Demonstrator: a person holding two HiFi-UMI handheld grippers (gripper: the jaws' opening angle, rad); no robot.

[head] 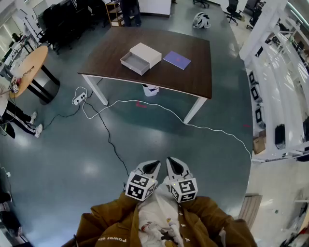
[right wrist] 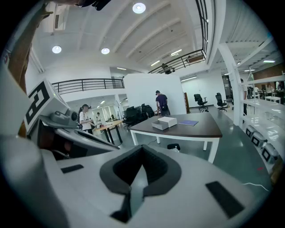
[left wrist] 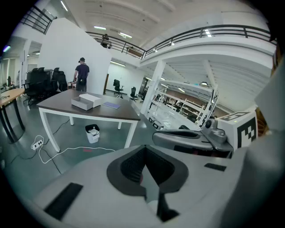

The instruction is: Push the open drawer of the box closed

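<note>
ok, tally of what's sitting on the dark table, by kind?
white box, drawer open: 1
purple notebook: 1
Total: 2

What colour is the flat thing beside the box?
Purple. The notebook shows best in the head view.

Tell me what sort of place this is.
Probably a large open-plan lab or workshop hall. A railed mezzanine runs overhead, and white metal racks line one side. Office chairs and a dark work table stand on a bare polished floor.
</note>
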